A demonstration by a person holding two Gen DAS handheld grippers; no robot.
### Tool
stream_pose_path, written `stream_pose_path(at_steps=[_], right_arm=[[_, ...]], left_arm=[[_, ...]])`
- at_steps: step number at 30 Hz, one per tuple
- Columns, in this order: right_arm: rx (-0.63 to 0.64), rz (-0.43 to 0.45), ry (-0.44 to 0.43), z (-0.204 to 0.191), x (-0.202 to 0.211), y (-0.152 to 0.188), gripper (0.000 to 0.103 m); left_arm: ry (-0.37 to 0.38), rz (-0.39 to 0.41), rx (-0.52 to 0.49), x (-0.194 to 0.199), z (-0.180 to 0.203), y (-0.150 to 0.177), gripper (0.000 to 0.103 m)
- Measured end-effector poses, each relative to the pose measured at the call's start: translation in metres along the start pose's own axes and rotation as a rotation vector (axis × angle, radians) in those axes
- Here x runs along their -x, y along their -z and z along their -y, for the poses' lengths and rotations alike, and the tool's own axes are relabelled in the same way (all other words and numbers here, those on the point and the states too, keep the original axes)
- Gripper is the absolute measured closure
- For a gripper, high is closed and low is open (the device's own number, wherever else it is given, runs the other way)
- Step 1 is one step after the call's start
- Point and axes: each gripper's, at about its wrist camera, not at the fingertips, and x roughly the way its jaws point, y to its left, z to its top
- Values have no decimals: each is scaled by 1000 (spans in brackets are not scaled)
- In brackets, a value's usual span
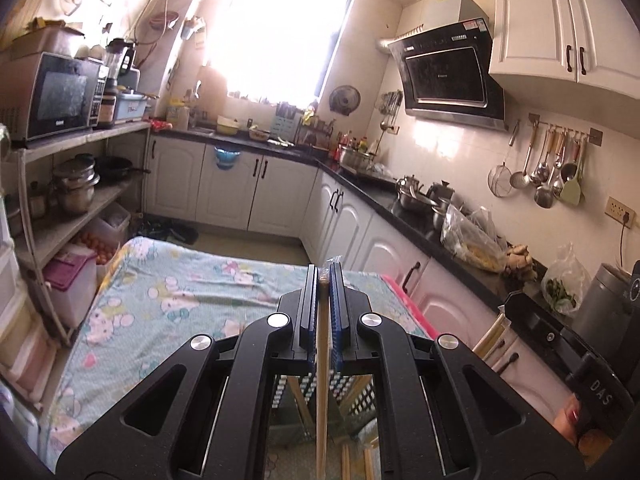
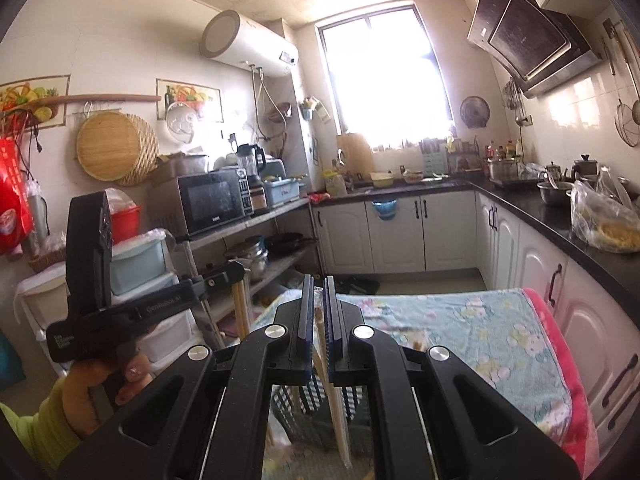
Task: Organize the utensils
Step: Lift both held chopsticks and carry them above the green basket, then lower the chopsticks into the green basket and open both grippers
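Observation:
In the left wrist view my left gripper (image 1: pixel 324 270) is shut on a pale wooden chopstick bundle (image 1: pixel 321 380) in clear wrap, which hangs straight down between the jaws. My right gripper (image 1: pixel 507 309) shows at the right edge with its own chopsticks (image 1: pixel 489 340) slanting below it. In the right wrist view the right gripper (image 2: pixel 318 280) is shut on wrapped chopsticks (image 2: pixel 335 396) that hang downward. A hand (image 2: pixel 92 384) with a yellow-green sleeve holds the left gripper (image 2: pixel 239 271) off to the left, chopsticks (image 2: pixel 241 308) dangling from it. A dark lattice basket (image 2: pixel 296 420) sits beneath both grippers.
The table (image 1: pixel 168 280) wears a pale blue cartoon cloth with a pink edge (image 2: pixel 560 360). A shelf rack (image 1: pixel 76 216) with a microwave (image 1: pixel 56 96) and pots stands left. A black counter (image 1: pixel 404 220) with pots and plastic bags runs along the right, ladles (image 1: pixel 548 168) hanging above.

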Motion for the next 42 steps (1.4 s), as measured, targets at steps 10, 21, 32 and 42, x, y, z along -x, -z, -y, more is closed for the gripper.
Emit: stream_pose_path(at_steps=[10,21,32,42], right_arm=[[-2,37,-43,-7,-18,-29,98],[-20,66,-35,4,-44,-31,98],[-34,32,-23,17,-78,-5,98],[-33,-23,20,25,-103,22,98]], left_arm=[[-61,117,-62,3,11,-27,100],[-132,176,-120,-18,12,-21,100],[-131,133,-132,-47,-1,5,100],[-133,89,-114,-68,-20,27,100]])
